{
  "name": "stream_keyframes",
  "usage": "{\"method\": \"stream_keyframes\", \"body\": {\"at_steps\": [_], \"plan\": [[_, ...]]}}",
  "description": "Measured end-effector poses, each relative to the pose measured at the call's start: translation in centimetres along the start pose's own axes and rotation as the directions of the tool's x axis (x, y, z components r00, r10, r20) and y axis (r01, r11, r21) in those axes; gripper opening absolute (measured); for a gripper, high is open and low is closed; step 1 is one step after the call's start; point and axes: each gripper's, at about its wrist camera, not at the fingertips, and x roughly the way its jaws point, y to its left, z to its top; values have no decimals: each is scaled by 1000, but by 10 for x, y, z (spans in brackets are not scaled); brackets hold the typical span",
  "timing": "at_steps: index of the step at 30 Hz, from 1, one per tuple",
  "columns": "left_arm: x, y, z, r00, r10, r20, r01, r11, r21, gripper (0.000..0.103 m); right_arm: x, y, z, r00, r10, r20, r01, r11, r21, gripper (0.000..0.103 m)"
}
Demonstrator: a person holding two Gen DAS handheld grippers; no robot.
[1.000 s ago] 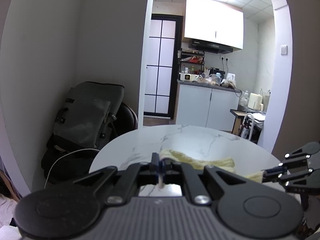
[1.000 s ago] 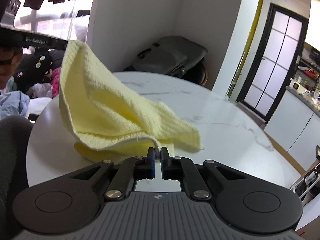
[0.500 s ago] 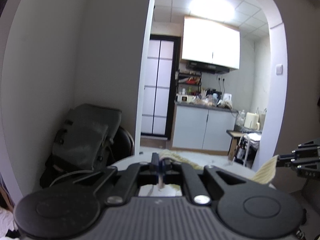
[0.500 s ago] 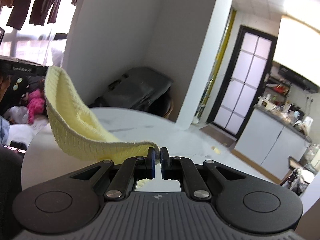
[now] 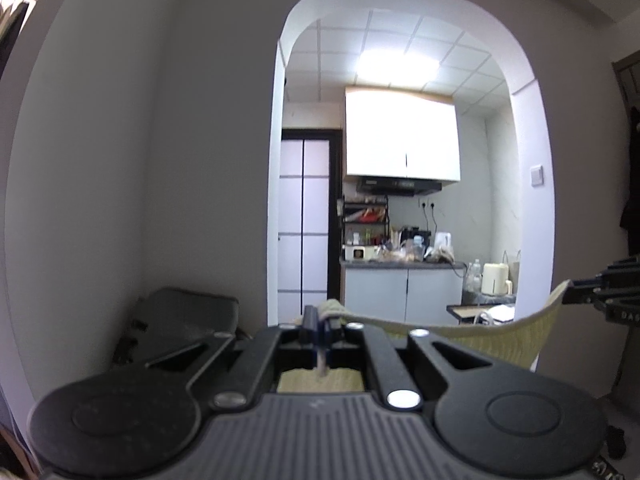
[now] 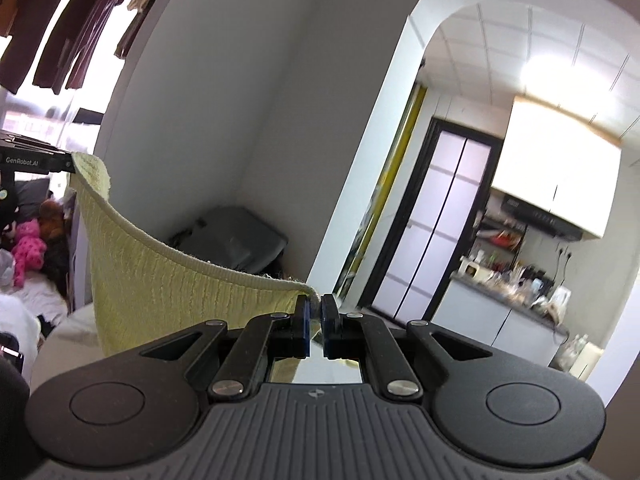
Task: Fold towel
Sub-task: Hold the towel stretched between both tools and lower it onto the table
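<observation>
Your left claw (image 5: 316, 326) clamps towel (image 5: 480, 340) corner, right claw (image 6: 315, 314) clamps other; top edge stretches sideways between claws, cloth hangs down. Desk (image 6: 68, 328) visible only in right view.

we see open air ahead of both tongs, up toward the arch (image 5: 400, 8). the towel (image 6: 168, 280) spans the gap between them, blocking passage there. a wall (image 5: 160, 160) closes the left, with a dark bag (image 5: 180, 328) at its foot.
</observation>
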Motion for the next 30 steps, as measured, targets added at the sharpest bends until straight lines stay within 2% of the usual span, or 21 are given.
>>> {"method": "stream_keyframes", "body": {"at_steps": [12,23,30], "plan": [[-51,-18,34,997,-18,74,12,996,85,3,-59,6,32,992,-44,114,47,999,-19,6],[-91,-30,33,996,-43,73,35,992,117,3,-112,30,41,988,-28,150,35,998,-44,6],[-97,-27,31,997,-50,64,42,992,120,3,-131,39,40,987,-24,158,32,998,-47,6]]}}
